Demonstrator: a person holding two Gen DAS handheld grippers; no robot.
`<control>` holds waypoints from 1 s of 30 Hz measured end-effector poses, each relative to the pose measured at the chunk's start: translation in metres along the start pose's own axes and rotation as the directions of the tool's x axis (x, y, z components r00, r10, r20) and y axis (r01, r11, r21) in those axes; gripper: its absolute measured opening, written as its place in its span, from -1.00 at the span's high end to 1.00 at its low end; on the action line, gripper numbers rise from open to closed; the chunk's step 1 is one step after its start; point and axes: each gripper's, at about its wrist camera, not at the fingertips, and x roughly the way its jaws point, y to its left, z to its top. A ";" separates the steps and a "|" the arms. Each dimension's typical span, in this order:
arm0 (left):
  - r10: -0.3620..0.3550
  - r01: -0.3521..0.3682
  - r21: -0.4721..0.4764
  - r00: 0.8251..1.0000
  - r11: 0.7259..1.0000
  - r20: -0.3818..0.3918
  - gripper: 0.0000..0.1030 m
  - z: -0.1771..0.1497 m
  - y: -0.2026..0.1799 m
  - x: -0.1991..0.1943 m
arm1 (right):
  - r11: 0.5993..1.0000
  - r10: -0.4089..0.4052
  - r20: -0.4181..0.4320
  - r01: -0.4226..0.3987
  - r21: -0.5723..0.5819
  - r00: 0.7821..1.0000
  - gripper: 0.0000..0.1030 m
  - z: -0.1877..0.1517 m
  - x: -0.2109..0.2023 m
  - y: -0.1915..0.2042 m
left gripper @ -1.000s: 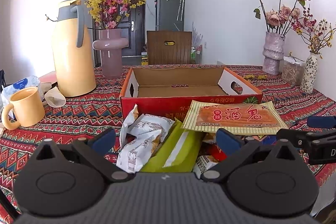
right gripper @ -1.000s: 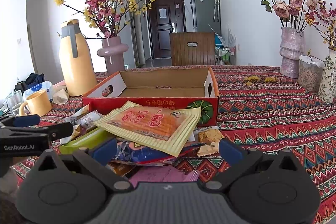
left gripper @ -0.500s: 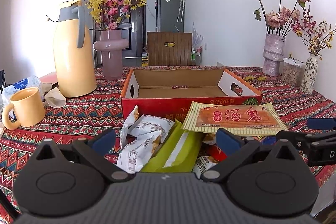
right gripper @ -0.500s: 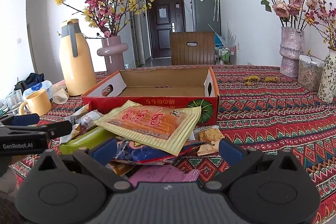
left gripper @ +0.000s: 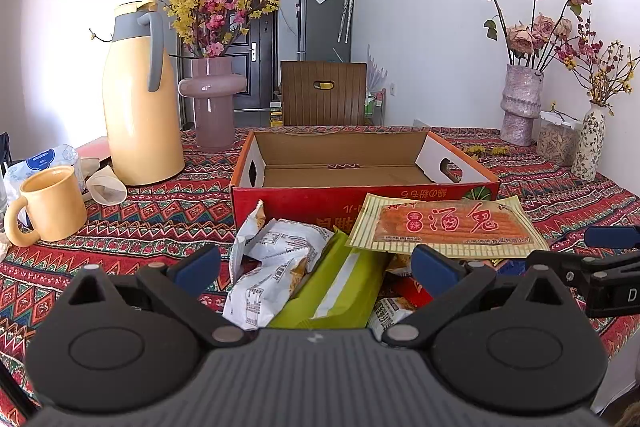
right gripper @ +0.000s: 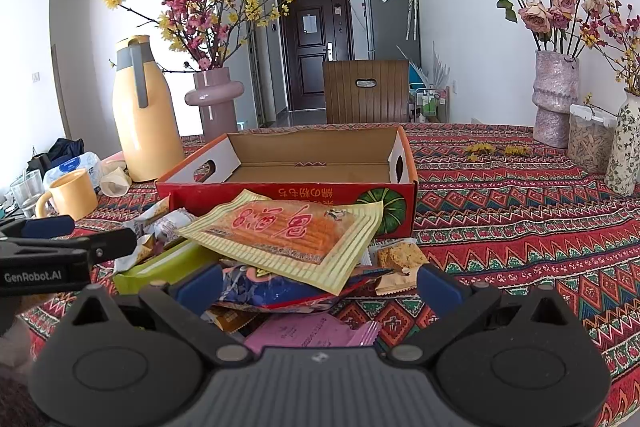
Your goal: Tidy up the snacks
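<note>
Your left gripper (left gripper: 316,263) hovers low over the near end of the snack pile with its blue-tipped fingers (left gripper: 195,264) spread wide and nothing between them; below the gap lie a crumpled white foil snack packet (left gripper: 276,267) and, just to its right, a lime-green snack pouch (left gripper: 336,287) that it partly overlaps. Your right gripper (right gripper: 318,285) is likewise spread wide and holding nothing, its blue fingertips (right gripper: 438,285) flanking the right end of the same heap. On top of the pile rests a flat yellow-striped packet with an orange window and red Chinese characters (right gripper: 288,235), lying over a blue-and-red foil bag (right gripper: 272,289), with a pink sachet (right gripper: 308,333) nearest your right camera and a small clear-wrapped brown cake bar (right gripper: 400,259) at the right edge. Just behind the heap, touching the top packet's far edge, stands the open red cardboard tray with cut-out handles (left gripper: 460,187), its brown floor bare. All of it sits on the red patterned tablecloth (right gripper: 520,227). To the left are a yellow ceramic mug (left gripper: 52,203), a tall yellow thermos jug with a grey handle (left gripper: 140,115) and a mauve vase of pink and yellow blossom (left gripper: 212,99); at far right stands a speckled pink vase of dried roses (right gripper: 554,95).
</note>
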 end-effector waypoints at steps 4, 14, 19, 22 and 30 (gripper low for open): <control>0.000 0.000 0.000 1.000 1.000 0.000 -1.00 0.000 0.000 0.000 | 1.000 0.000 0.000 0.000 0.000 1.000 -1.00 0.000 0.000 0.000; -0.001 0.001 -0.002 1.000 1.000 0.004 -1.00 0.000 0.000 -0.002 | 1.000 -0.001 -0.001 0.001 -0.001 1.000 -1.00 0.000 -0.001 0.001; -0.001 0.001 -0.003 1.000 1.000 0.004 -1.00 0.000 0.000 -0.002 | 1.000 -0.001 0.002 0.001 -0.001 1.000 -1.00 0.000 -0.001 0.000; -0.003 0.003 -0.003 1.000 1.000 0.008 -1.00 0.000 0.000 -0.004 | 1.000 -0.001 0.001 0.001 -0.002 1.000 -1.00 0.000 -0.001 0.000; -0.002 0.002 -0.005 1.000 1.000 0.009 -1.00 0.000 0.000 -0.005 | 1.000 -0.001 0.002 0.001 -0.002 1.000 -1.00 -0.001 -0.002 0.000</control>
